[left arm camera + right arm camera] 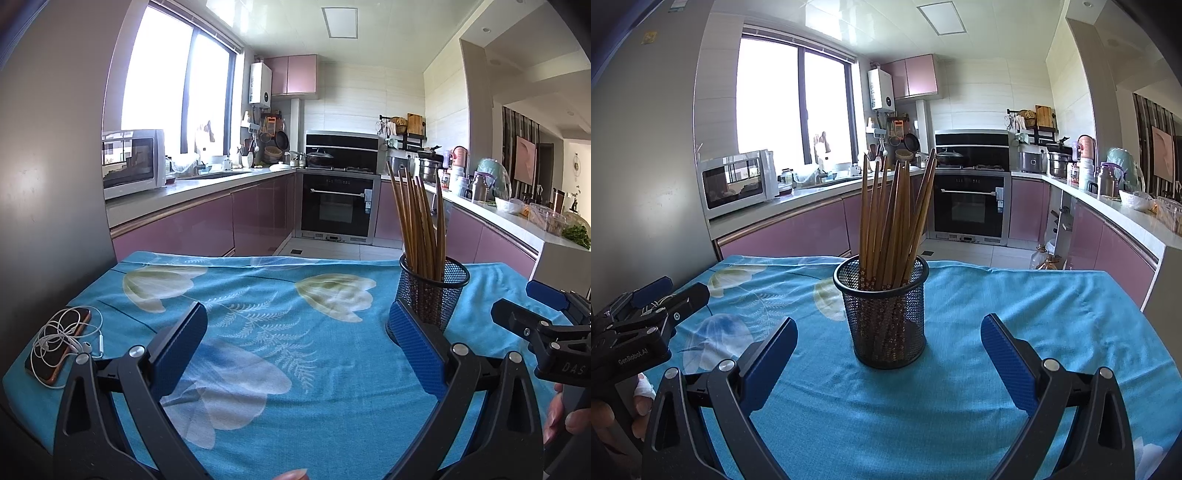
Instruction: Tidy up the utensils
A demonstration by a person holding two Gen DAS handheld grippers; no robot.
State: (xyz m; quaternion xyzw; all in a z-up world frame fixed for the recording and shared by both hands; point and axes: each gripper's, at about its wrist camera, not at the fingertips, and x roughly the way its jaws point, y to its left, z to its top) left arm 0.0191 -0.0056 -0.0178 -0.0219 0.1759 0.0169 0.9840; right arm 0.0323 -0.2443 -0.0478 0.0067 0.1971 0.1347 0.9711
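Two grippers, both with jaws spread wide and nothing between them. The right gripper (888,334) is lined up square on a black mesh cup (882,314) that stands upright on the blue flowered tablecloth (1015,302). The cup sits a bit ahead of the fingertips, not touching either blue pad (768,363). It's stuffed with a bunch of brown chopsticks (895,218), all standing on end and fanning out a little at the top, a few leaning off to the right.

The left gripper (299,330) is over the left part of the table with just cloth under it. From its camera the cup (432,295) is off to the right, partly behind the right finger (417,350), with the chopsticks (417,221) poking up above it. You can also see the right gripper's black body at the right edge of that view, and a bit of the person's hand (565,417) holding it.

Over at the left edge of the table there's a phone (59,347) lying flat with white earphones (70,332) tangled on top of it, well apart from the cup.

Background is a kitchen with pink cabinets (790,236), an oven (971,206), and a microwave (738,182) on the counter by the window.
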